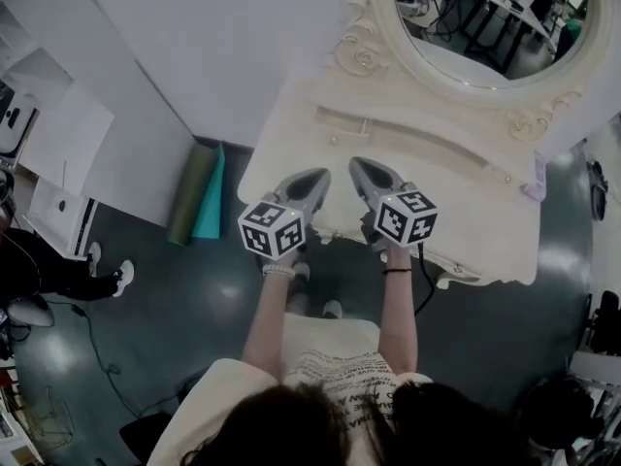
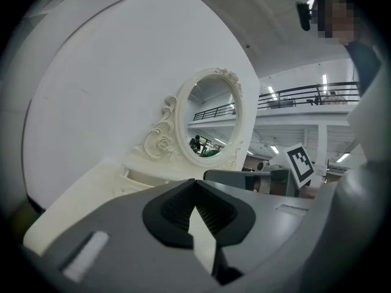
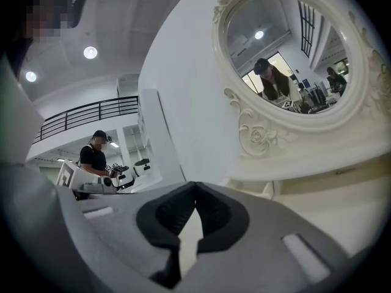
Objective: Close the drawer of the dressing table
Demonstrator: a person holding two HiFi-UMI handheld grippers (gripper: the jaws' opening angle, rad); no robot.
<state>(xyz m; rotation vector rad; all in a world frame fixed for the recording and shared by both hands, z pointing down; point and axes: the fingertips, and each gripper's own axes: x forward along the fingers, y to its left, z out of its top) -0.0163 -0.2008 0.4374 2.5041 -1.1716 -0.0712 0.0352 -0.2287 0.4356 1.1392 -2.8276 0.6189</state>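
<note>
The cream dressing table [image 1: 466,212] fills the upper right of the head view, with its oval mirror [image 1: 485,17] at 1 o'clock. Its drawer must sit in the near front edge, at 6 o'clock from the mirror and right under the two claws. They cover it, so no view tells how far out it stands. The left claw [image 1: 314,176] and the right claw [image 1: 361,167] lie side by side over that edge, tips toward 12 o'clock. Each has its pads pressed together with nothing between them, which suits a push. To do the step well, the person should probably set both closed tips flat on the drawer front, one to each side of its middle. An even drive toward the mirror would keep the drawer straight and free of jamming, and a slow finish would spare the table a knock. Only the head view shows both claws at once, the counter's outline, and the rolled mats [image 1: 199,197] on the floor at 9 o'clock from the claws. The left gripper view adds the right claw's marker cube [image 2: 300,163] seen side-on at 3 o'clock. The right gripper view alone shows a figure reflected in the glass [image 3: 272,81] and a person in a dark shirt [image 3: 95,157] at 9 o'clock.
</note>
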